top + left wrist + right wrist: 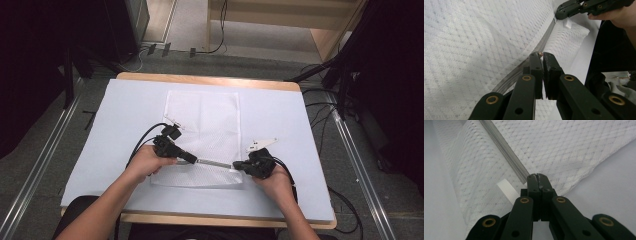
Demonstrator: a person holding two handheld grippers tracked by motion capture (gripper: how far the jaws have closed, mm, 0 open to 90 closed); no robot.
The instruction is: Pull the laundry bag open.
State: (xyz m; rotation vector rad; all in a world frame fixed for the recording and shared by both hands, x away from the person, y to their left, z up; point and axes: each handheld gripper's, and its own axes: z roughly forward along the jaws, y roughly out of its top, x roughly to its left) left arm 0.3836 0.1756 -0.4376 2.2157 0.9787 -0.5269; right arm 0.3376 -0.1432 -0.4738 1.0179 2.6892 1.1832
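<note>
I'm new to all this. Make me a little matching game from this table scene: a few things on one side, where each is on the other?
Things:
1. white mesh laundry bag
2. grey zipper
3. left gripper
4. right gripper

Places or states:
A. shut at the bag's corner, beside a white ribbon loop
B. lying flat on the pale blue table cover
C. shut partway along the zipper
D. stretched between both grippers

Pairs: 1-B, 2-D, 3-C, 4-A

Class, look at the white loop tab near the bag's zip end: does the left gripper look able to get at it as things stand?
Probably not yet. The left gripper is shut on the zip pull, partway along the zip of the mesh bag; the right gripper is clamped right beside the loop tab.
</note>
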